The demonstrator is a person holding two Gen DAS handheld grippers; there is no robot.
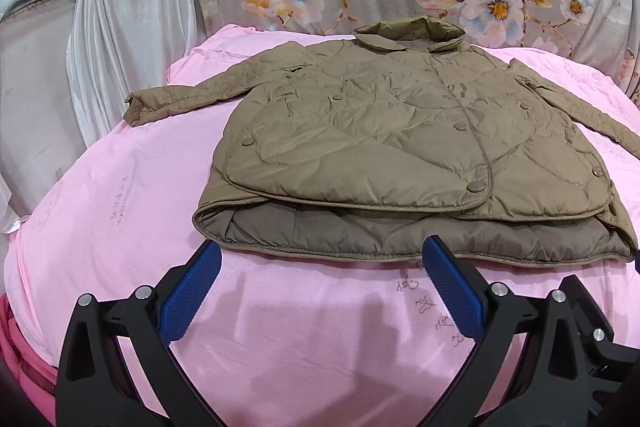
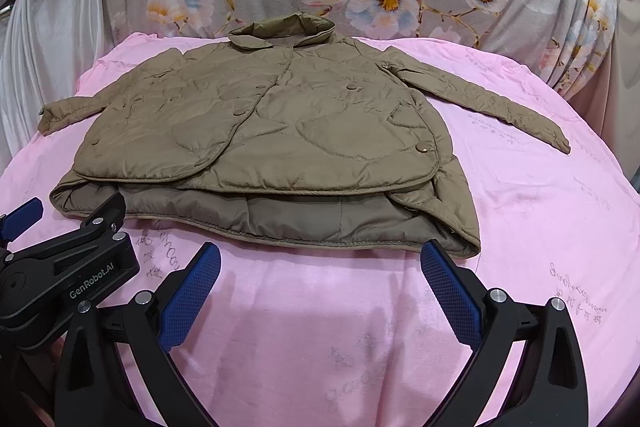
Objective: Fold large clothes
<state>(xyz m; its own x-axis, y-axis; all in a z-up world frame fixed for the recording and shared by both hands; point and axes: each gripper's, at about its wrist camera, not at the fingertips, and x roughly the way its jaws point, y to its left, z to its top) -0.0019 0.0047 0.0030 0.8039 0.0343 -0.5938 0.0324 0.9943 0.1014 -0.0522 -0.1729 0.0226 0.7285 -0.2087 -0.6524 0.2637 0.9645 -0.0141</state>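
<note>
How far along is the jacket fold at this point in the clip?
Barely begun. Done: the tan quilted jacket lies front up on the pink sheet, closed, both sleeves spread out. In hand: nothing; the left gripper and right gripper are open, just short of the hem. Left: folding the sleeves in, then the body.

Black tool [image 1: 320, 251] frames, blue textured pads [image 2: 192, 291], silver screws.

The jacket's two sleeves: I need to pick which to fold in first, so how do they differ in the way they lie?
The left sleeve lies roughly level across the pink sheet; the right sleeve slants down toward the grippers. The left cuff is curled up; the right cuff lies flat. Both are spread out, unfolded.
</note>
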